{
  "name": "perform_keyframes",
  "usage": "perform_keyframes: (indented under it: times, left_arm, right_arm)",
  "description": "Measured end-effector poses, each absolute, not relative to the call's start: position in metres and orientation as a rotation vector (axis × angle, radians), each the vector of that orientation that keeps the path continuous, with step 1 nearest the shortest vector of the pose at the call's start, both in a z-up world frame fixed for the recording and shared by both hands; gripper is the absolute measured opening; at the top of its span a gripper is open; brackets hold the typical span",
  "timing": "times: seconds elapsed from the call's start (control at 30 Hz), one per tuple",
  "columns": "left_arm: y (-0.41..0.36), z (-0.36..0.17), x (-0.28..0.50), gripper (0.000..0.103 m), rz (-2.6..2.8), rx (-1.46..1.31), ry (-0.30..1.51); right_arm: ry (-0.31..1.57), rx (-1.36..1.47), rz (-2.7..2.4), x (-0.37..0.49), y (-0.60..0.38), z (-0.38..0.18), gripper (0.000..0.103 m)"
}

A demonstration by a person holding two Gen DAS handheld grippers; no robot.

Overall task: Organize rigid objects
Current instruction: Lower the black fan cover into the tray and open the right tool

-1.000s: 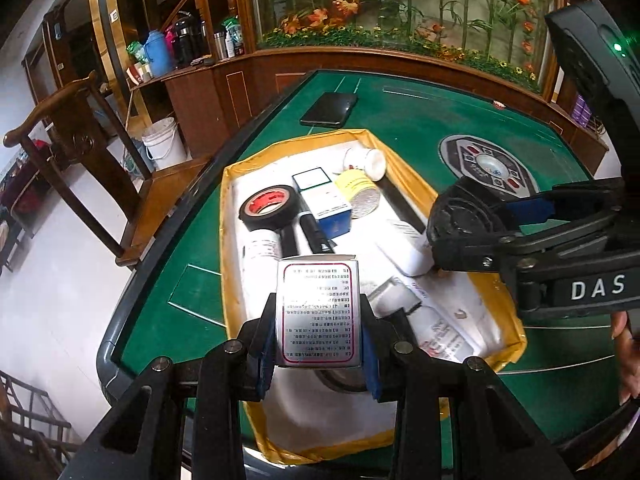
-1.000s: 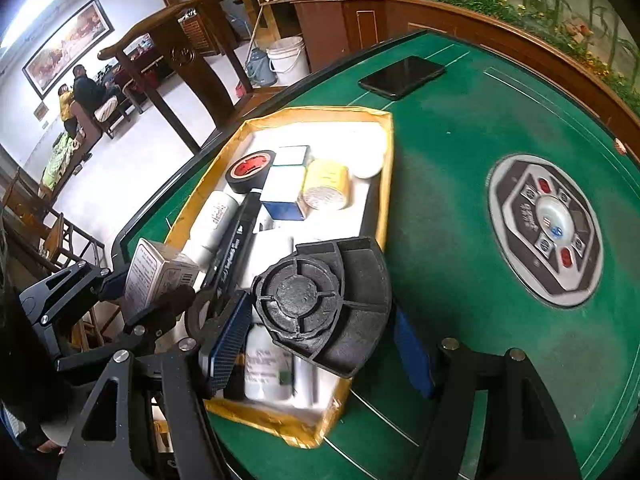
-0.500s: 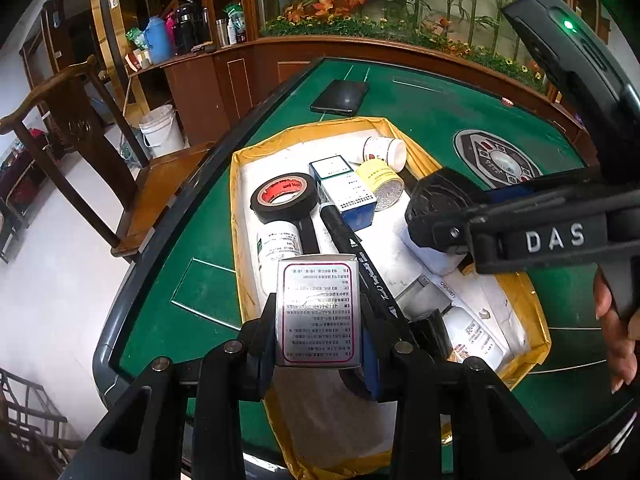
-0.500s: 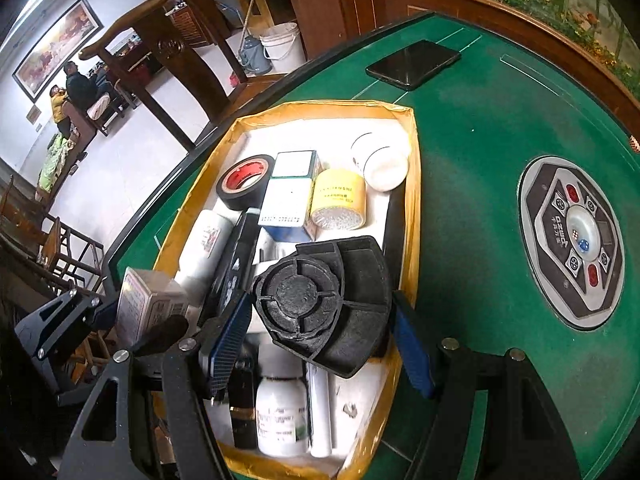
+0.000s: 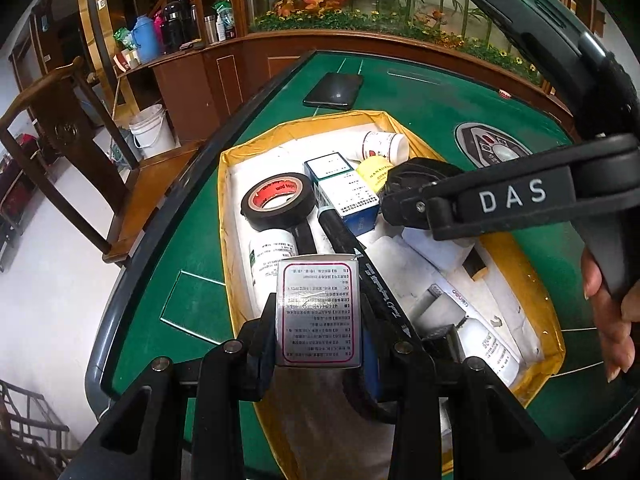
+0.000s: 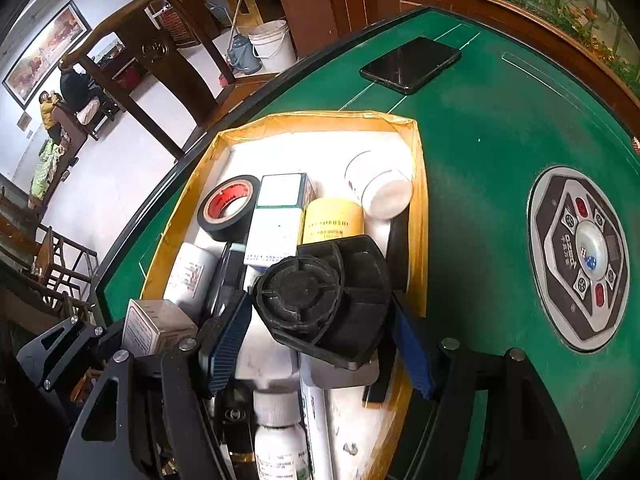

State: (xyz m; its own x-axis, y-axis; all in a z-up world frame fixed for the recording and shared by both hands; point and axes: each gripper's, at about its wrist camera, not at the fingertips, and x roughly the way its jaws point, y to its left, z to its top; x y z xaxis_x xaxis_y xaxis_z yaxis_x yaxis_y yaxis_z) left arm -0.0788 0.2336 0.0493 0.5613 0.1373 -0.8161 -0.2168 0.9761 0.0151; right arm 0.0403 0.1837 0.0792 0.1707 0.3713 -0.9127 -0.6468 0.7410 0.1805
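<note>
left wrist view: the left tool [image 5: 318,316] pinches a silver box [image 5: 319,312] above the yellow tray [image 5: 224,208]. right tool [image 6: 320,312] clamps a black plastic part [image 6: 324,300] over that tray.

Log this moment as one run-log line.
left gripper: shut on silver box | right gripper: shut on black part | both over yellow tray | tray: full
</note>
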Motion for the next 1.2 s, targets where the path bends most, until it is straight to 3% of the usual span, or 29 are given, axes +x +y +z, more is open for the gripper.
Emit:
perform_keyframes:
  times: [1.2]
  left_arm:
    - [0.229, 0.044, -0.067, 0.037, 0.229, -0.017, 0.94]
  right_arm:
    - [1.195, -0.284, 0.716, 0.049, 0.195, 0.071, 0.069]
